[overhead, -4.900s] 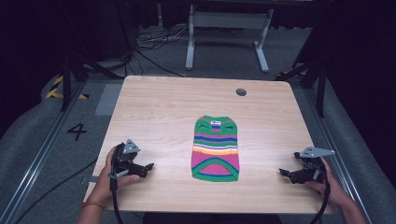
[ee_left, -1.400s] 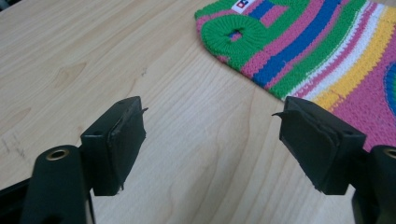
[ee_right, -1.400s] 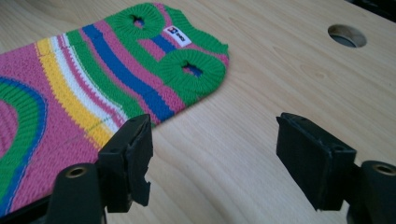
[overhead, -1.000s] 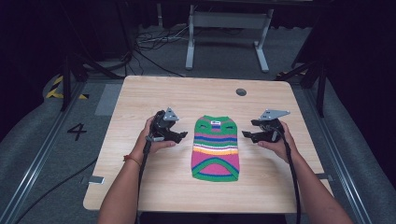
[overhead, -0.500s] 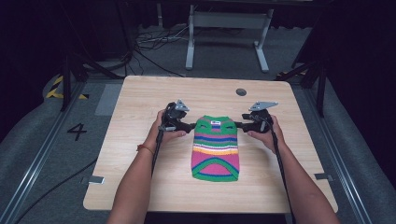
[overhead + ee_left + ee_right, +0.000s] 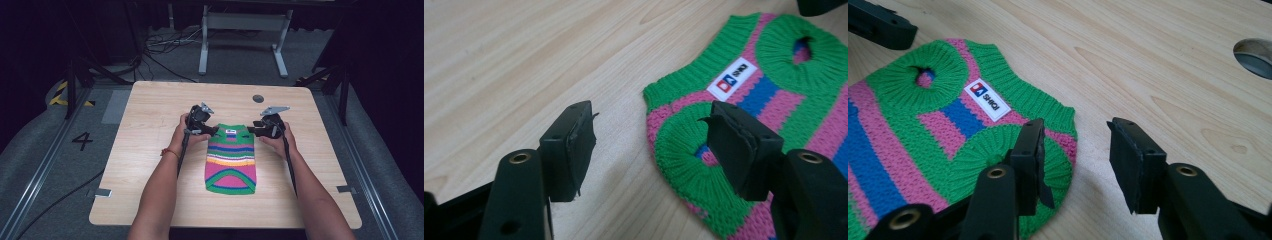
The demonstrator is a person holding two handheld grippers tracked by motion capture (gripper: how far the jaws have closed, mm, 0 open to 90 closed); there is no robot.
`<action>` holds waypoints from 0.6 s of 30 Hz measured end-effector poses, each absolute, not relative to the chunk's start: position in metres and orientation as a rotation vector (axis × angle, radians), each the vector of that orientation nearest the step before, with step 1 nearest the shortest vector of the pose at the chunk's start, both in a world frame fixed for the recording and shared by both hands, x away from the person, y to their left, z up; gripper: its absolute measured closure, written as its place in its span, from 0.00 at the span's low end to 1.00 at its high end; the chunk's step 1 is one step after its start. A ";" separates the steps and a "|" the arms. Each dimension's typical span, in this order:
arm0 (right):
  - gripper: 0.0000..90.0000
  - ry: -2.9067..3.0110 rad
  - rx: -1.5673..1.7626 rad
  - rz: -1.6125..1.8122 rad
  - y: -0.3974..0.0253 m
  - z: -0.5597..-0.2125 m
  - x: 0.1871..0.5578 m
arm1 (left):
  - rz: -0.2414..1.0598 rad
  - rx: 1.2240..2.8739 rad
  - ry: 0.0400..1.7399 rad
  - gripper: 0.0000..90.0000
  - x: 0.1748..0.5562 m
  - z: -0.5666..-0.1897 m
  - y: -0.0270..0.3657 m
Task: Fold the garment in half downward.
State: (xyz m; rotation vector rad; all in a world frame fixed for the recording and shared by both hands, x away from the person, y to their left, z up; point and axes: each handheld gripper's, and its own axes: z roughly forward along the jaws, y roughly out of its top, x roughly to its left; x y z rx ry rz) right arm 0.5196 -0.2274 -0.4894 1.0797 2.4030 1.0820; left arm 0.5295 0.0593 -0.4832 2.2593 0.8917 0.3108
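At the middle of the desk [image 6: 150, 150] the striped knit sweater [image 6: 231, 160] lies flat, collar at the far end. Left gripper [image 6: 211, 131] and right gripper [image 6: 252, 130] flank its shoulders, jaws wide open and holding nothing. Recommended: straddle each armhole edge, lower to the desk, then close evenly. The white label [image 6: 732, 79] reads "SHIQI", as far as legible.

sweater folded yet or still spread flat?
Spread flat. The striped sweater lies full length on the table, collar label and both armholes showing; left gripper and right gripper open at its shoulders.
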 end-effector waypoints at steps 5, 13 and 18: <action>0.65 2.402 1.101 1.085 -0.225 -0.491 0.523 | 0.293 2.241 0.936 0.42 0.537 -0.492 0.054; 0.66 2.417 1.111 1.053 -0.216 -0.499 0.527 | 0.268 2.258 0.935 0.49 0.542 -0.502 0.050; 0.64 2.415 1.145 1.060 -0.216 -0.506 0.530 | 0.239 2.238 0.932 0.54 0.539 -0.504 0.053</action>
